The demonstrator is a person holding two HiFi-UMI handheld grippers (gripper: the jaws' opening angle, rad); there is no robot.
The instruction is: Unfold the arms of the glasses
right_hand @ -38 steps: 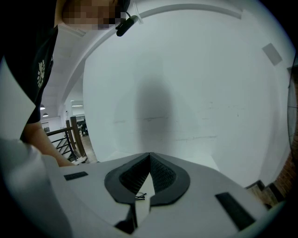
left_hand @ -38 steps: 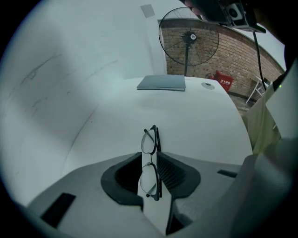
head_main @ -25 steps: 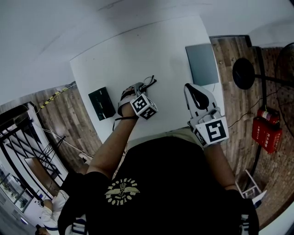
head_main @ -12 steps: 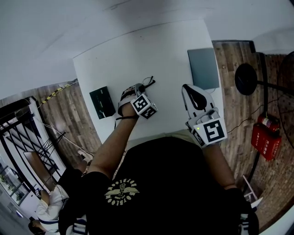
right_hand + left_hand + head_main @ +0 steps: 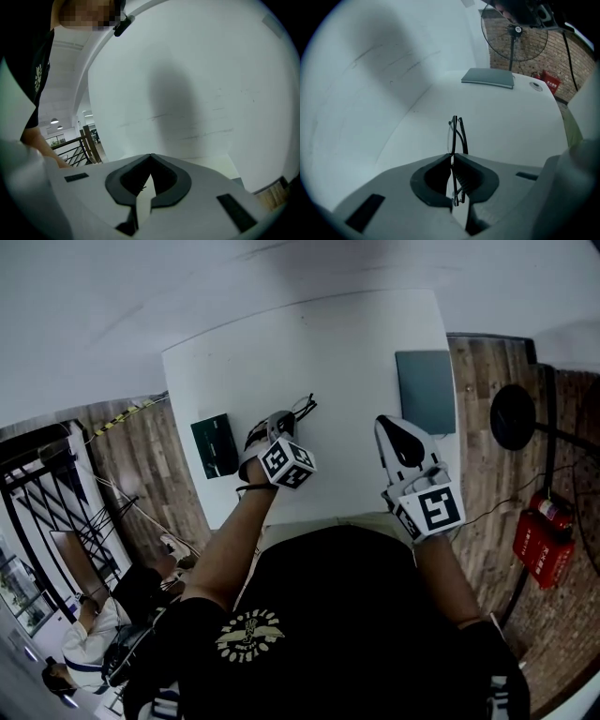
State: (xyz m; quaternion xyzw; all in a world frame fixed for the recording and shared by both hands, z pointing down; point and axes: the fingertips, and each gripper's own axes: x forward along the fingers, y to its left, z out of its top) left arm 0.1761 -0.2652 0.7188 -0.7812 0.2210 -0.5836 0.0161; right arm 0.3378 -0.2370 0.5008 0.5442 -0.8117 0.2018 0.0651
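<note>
Left gripper (image 5: 451,157) pinched the folded glasses (image 5: 457,135); right gripper (image 5: 150,158) was closed, empty. Risk judged: thin frame twisting or slipping under pull.

Thin black-framed glasses (image 5: 458,133), arms folded flat, sit edge-on, pinched between the left gripper's (image 5: 452,158) jaws, poking past its tips.

An office-like loft — white table (image 5: 328,352), wood-plank floor (image 5: 473,484), brick wall (image 5: 553,54), stair railing (image 5: 75,146).

Left gripper (image 5: 287,420) points steeply down, its 2 jaws clamped on the glasses (image 5: 457,133); right gripper (image 5: 387,423) is held nearly level, jaws closed together, empty.
</note>
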